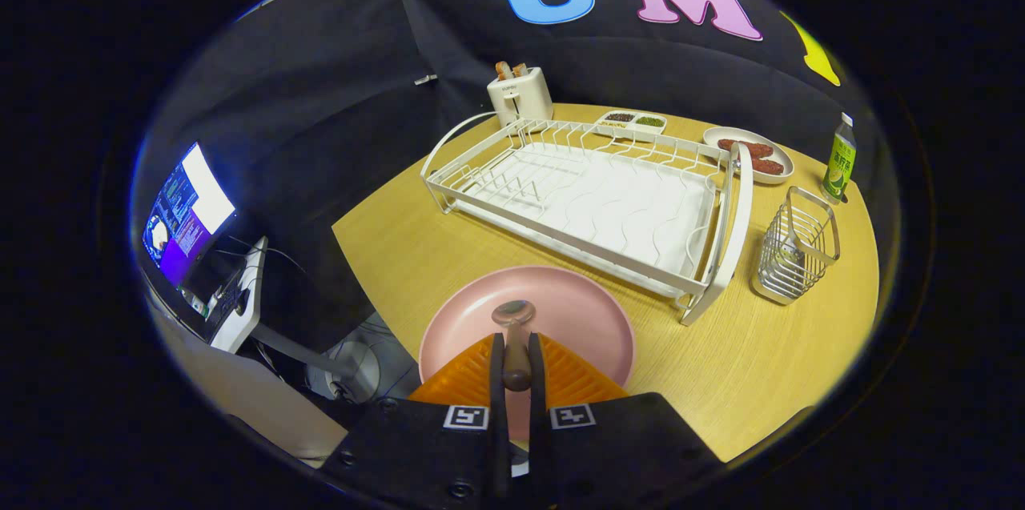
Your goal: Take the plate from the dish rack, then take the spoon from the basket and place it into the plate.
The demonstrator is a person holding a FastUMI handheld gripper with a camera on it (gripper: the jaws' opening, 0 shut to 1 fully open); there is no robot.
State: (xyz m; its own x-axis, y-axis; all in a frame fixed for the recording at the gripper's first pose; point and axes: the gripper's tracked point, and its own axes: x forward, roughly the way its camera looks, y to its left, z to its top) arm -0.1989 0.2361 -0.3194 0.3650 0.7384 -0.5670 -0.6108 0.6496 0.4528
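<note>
Bare table (745, 366) lies open beside plate (576, 310); dish rack (592, 198) blocks beyond.

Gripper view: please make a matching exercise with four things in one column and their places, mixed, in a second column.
Things:
1. spoon
2. pink plate
3. toaster
4. wire basket

Places:
A. behind the dish rack's far corner
B. on the table, under the spoon
C. between the gripper's fingers
D. beside the rack, near the green bottle

Pairs: 1-C, 2-B, 3-A, 4-D
</note>
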